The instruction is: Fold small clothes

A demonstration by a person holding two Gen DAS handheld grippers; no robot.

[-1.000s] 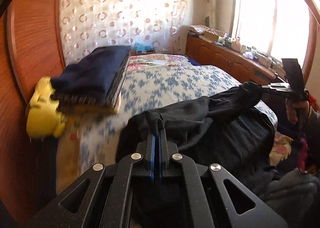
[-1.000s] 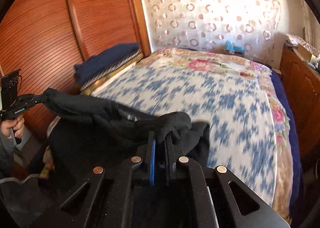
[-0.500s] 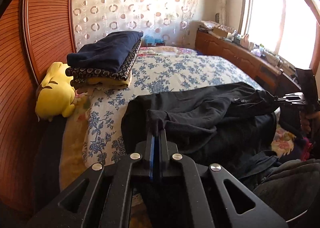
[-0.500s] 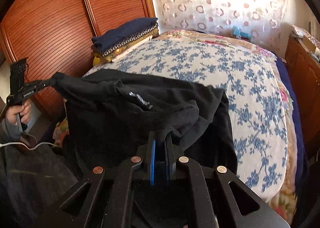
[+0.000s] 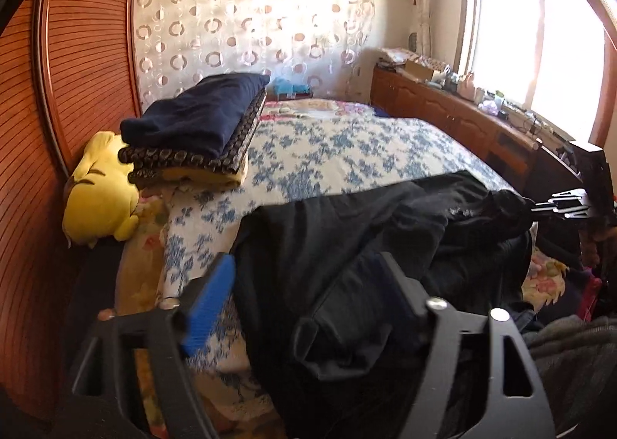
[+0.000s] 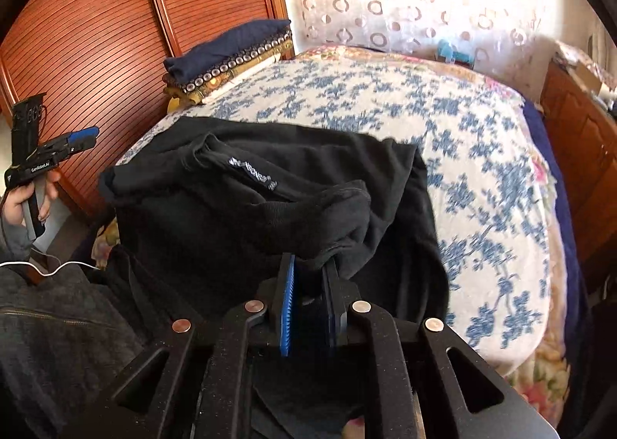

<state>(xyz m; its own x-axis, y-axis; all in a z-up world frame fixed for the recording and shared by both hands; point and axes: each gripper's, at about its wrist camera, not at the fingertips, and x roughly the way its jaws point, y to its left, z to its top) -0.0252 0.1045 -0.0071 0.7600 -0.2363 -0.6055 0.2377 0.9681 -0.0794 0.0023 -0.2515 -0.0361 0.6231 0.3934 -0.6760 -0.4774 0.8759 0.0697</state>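
Note:
A black garment (image 5: 366,238) lies at the near edge of the bed with the blue-flowered cover (image 5: 347,146); part of it hangs over the edge. It also shows in the right wrist view (image 6: 277,207), with a small white label. My left gripper (image 5: 304,273) is open, its fingers apart over the garment's left side and holding nothing; it also shows in the right wrist view (image 6: 79,138). My right gripper (image 6: 310,269) still has a fold of the garment between its slightly parted fingers; it also shows in the left wrist view (image 5: 540,206).
A stack of folded dark clothes (image 5: 200,126) and a yellow plush toy (image 5: 102,192) lie at the bed's left, by the wooden wardrobe doors (image 6: 96,22). A wooden sideboard (image 5: 455,119) with small items runs under the window at right.
The garment has been lowered onto the bed's near edge. My left gripper has opened and let go of the garment. The right gripper's fingers have parted a little.

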